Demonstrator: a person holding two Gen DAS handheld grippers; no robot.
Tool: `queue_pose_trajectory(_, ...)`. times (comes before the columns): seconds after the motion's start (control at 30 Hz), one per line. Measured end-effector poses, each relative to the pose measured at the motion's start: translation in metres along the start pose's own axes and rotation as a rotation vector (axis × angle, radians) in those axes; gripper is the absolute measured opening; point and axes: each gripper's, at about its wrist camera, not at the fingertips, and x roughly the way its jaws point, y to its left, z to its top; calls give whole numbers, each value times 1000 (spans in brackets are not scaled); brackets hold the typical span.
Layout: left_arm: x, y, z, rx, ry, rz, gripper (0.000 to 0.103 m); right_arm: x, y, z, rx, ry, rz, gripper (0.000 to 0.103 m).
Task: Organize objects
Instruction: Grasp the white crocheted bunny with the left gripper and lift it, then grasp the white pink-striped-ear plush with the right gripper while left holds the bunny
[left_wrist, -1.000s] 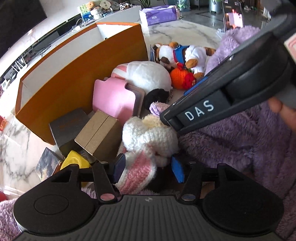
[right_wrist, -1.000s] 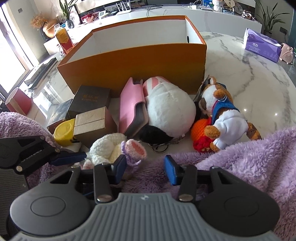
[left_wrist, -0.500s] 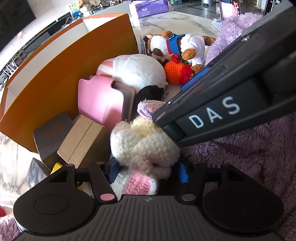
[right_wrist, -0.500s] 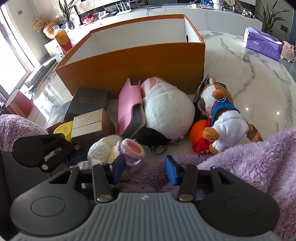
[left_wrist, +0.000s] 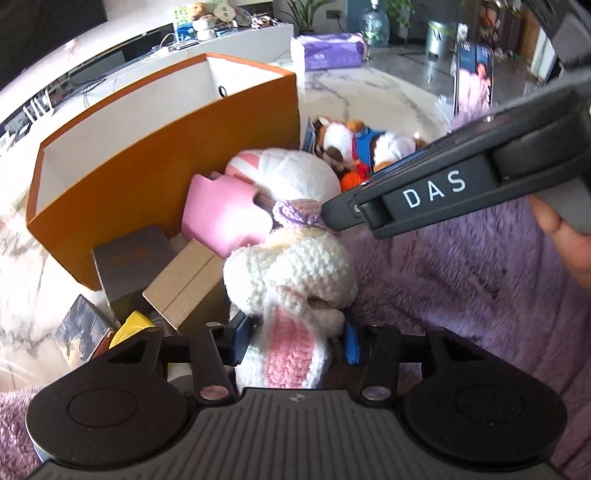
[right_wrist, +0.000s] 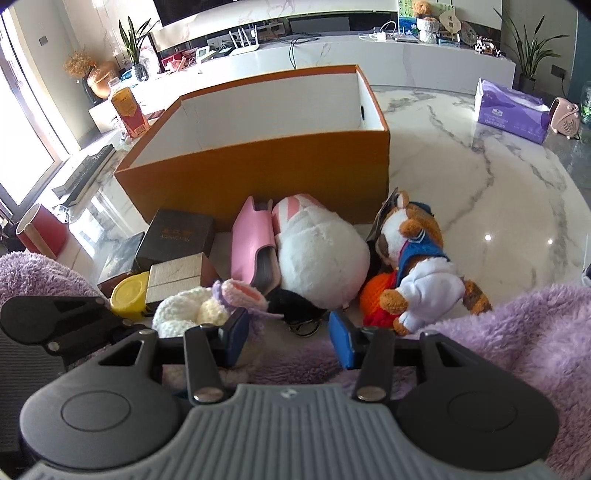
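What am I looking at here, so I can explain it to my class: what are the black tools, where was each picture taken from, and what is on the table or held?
There is no robot. A person holds a two-finger gripper in each hand, each with a camera looking along its fingers. One picture comes from the left gripper, the other from the right gripper. On the marble table are an open orange box, small boxes, a pink case, a white plush and a plush dog. A purple blanket lies nearest. The left jaws are closing on a crocheted rabbit; the right jaws are open and hold nothing.
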Motion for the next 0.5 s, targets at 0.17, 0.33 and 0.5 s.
queue_pose_trajectory(0.17,-25,10,14,-86,-79,14,56,-2,-7,10,-6,-31,-48,50)
queue_pose_trajectory(0.33,-32,27,36,-181,-129,31,56,6,-9,18,-18,-29,-44,50)
queue_pose_trajectory(0.5,-34,46,41,-258,-139,53,56,17,-5,26,-49,-21,-24,47)
